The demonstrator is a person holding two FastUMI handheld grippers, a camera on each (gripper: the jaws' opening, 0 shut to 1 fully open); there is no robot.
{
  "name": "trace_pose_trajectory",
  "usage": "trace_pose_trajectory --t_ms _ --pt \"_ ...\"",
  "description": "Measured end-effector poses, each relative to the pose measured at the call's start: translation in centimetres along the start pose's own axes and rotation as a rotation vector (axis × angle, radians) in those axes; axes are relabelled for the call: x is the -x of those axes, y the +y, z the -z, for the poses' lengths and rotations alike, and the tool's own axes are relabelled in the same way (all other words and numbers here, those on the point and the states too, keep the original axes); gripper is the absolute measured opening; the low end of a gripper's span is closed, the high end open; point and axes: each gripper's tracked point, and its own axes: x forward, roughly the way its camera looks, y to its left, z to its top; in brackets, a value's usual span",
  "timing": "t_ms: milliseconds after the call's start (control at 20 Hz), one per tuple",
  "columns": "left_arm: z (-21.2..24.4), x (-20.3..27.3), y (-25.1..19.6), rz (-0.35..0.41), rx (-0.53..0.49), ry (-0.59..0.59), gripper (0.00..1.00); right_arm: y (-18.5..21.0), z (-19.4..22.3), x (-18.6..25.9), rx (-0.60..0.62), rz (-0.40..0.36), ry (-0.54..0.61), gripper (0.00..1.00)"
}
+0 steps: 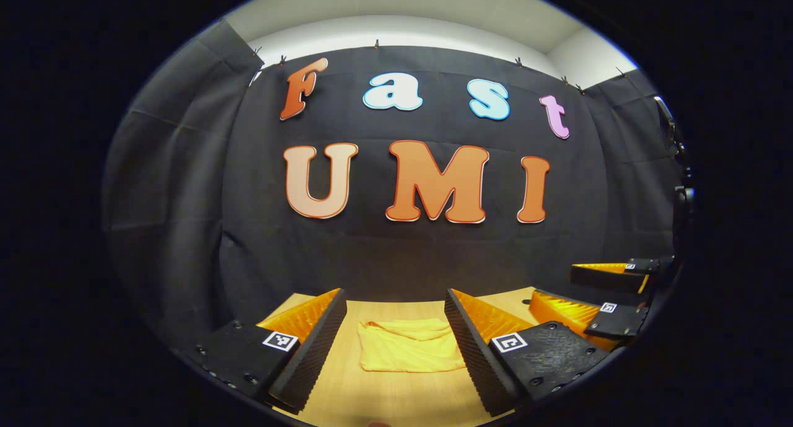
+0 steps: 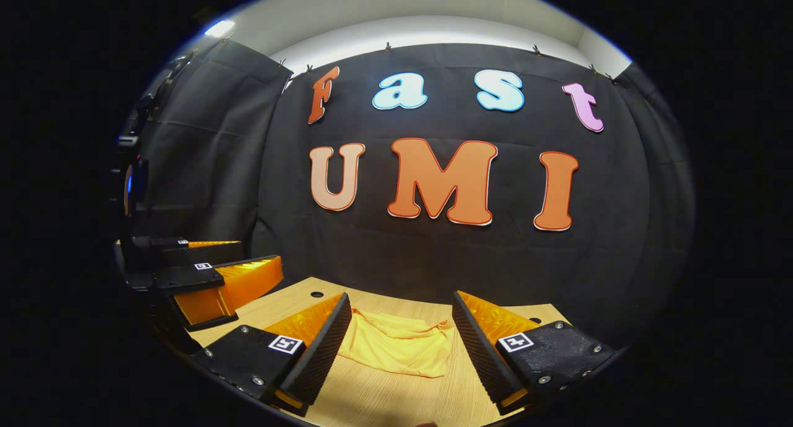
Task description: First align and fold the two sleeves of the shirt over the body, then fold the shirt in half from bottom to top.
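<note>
A yellow shirt [image 1: 409,345] lies folded into a small rectangle on the wooden table [image 1: 384,396], seen again in the right gripper view [image 2: 399,347]. My left gripper [image 1: 393,312] hangs open above the table, its fingers wide apart with the shirt beyond and between them, not touching it. My right gripper [image 2: 399,315] is open too, raised in the same way in front of the shirt. The right gripper [image 1: 595,290] also shows at the right edge of the left gripper view, and the left gripper [image 2: 210,278] at the left edge of the right gripper view.
The black cloth wall [image 1: 433,247] closes off the table's far edge just behind the shirt. Small round holes [image 2: 317,294] are set into the tabletop near the back. Bare wood [image 2: 396,396] lies in front of the shirt.
</note>
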Motion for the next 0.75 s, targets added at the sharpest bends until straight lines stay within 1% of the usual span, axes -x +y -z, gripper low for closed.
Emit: trace_pose_trajectory --t_ms 150,250,450,500,600,750 --pt "1.2 -0.1 0.8 -0.026 0.001 0.010 0.98 0.2 0.1 -0.3 -0.025 0.011 0.004 0.99" --pt "2.0 -0.1 1.2 -0.031 0.005 0.025 0.98 0.2 -0.1 -0.5 -0.012 0.016 -0.003 0.99" --pt "2.7 -0.5 1.5 -0.025 -0.026 0.025 0.97 0.7 0.5 -1.0 -0.023 0.020 0.014 0.99" --pt "2.7 -0.7 1.7 -0.023 -0.033 0.023 0.99 0.7 0.7 -1.1 -0.030 0.023 0.021 0.99" --pt "3.4 -1.5 2.4 -0.022 -0.063 0.017 0.98 0.5 1.1 -1.4 -0.028 0.037 0.031 0.99" --pt "4.9 -3.1 3.0 0.005 -0.104 0.013 0.97 0.0 1.9 -1.7 -0.011 0.059 0.052 0.99"
